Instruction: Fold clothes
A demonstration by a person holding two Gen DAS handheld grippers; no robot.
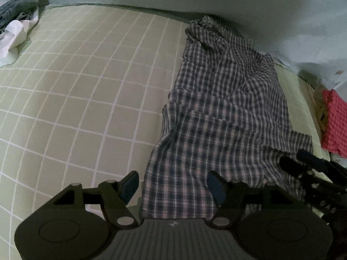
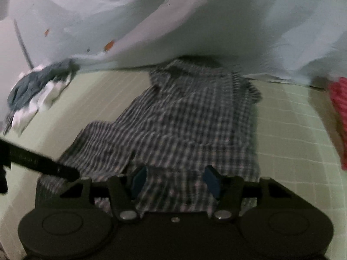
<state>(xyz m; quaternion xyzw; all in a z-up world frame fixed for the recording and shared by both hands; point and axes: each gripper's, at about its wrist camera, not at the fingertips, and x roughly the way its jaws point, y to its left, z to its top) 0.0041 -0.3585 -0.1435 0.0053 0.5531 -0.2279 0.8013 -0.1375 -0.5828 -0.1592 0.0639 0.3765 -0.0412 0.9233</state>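
A blue-and-white checked shirt (image 1: 216, 112) lies flat and lengthwise on the green grid bed sheet (image 1: 76, 97), its collar end bunched at the far side. My left gripper (image 1: 173, 184) hangs open over the shirt's near left corner; its left finger (image 1: 130, 186) is over bare sheet and its right finger (image 1: 216, 188) over the cloth. In the right wrist view the same shirt (image 2: 190, 117) fills the middle. My right gripper (image 2: 175, 177) stands open above its near hem, with flat fabric beneath the gap and no pad pressing on it. The right gripper (image 1: 303, 169) also shows over the shirt's near right corner.
A heap of grey and white clothes (image 1: 15, 28) lies at the far left of the bed. A red checked cloth (image 1: 334, 121) sits at the right edge. A pale blue quilt (image 1: 238, 0) with small orange prints rises along the far side. The left gripper's body (image 2: 43, 164) crosses the right view's left.
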